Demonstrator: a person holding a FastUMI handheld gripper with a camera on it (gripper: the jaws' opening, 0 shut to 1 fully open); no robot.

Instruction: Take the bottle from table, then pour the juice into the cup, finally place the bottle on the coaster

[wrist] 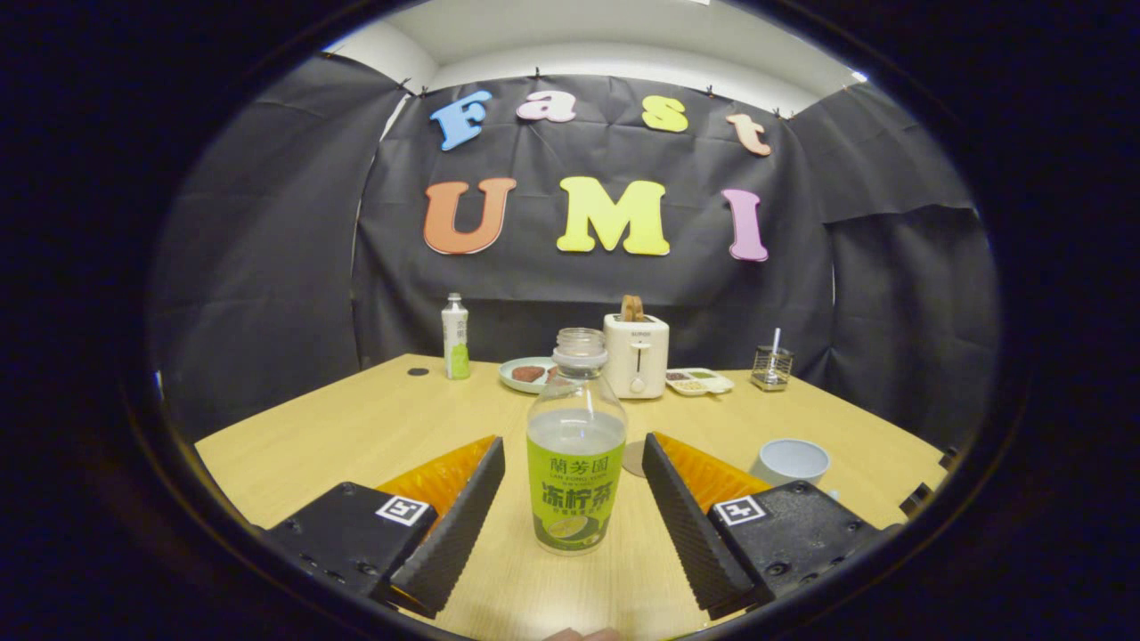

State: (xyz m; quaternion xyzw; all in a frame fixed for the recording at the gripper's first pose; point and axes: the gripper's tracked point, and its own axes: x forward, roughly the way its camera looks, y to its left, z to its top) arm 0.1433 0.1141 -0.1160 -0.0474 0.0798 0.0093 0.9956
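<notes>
A clear plastic bottle with a green label and no cap point(575, 445) is seen standing upright on the light wooden counter point(356, 436), between the two fingers of the gripper point(574, 472). The jaws are spread wide: a gap is left on each side of the bottle, and neither finger point(459, 521) is touching it. The bottle is filled with a pale liquid up to about the top of the label.

Just behind the right finger, a small round tan coaster point(634, 458) is partly seen lying flat on the counter, close to the bottle's right side. Further right, near the counter's edge, a pale blue-grey round cup point(791, 461) is set upright with its mouth open; whether anything is inside it cannot be made out from this angle.

Along the far side of the counter, against the black cloth wall, several things are lined up. A second, capped bottle with a white and green label point(455, 337) is placed at the left. A light green plate carrying a brown piece of food point(525, 374) is found beside it, partly hidden by the near bottle's neck. A cream-coloured toaster with a slice of bread sticking out of its slot point(636, 354) stands just behind the bottle. A white divided tray point(700, 381) and a small wire holder with a straw-like stick point(771, 367) are set to the toaster's right.
</notes>
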